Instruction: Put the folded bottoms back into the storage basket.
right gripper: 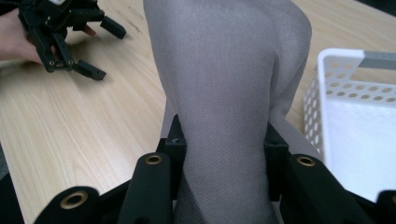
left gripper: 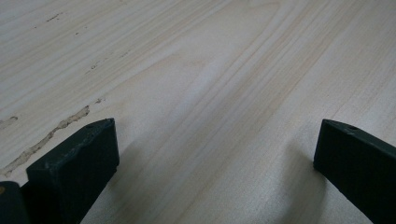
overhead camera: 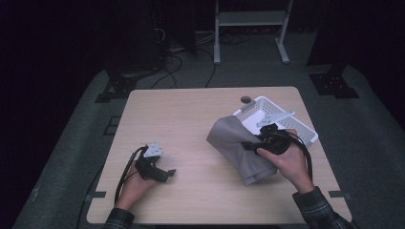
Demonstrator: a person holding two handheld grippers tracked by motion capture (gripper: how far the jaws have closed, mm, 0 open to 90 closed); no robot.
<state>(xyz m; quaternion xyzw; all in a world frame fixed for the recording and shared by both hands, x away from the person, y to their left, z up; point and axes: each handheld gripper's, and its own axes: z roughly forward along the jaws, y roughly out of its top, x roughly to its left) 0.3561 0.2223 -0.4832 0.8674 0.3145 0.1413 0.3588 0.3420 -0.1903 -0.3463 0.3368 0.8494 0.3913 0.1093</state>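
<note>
A grey cloth (overhead camera: pixel 236 143) hangs bunched over the right half of the wooden table (overhead camera: pixel 191 119), its lower end trailing toward the front. My right gripper (overhead camera: pixel 253 145) is shut on the grey cloth; in the right gripper view the fabric (right gripper: pixel 229 93) rises between the two black jaws, pinched at its lower part. A white perforated basket (overhead camera: pixel 305 131) stands just behind and to the right of the cloth, seen also as the basket (right gripper: pixel 355 93) in the right gripper view. My left gripper (overhead camera: pixel 168 174) rests low over the table at front left, jaws wide apart with bare wood (left gripper: pixel 210 116) between them.
A small round dark object (overhead camera: pixel 246 99) lies at the table's far edge next to the basket. Beyond the table are a dark floor with cables (overhead camera: pixel 181 62) and a metal rack's legs (overhead camera: pixel 217 47). The left gripper (right gripper: pixel 88 46) appears across the table in the right gripper view.
</note>
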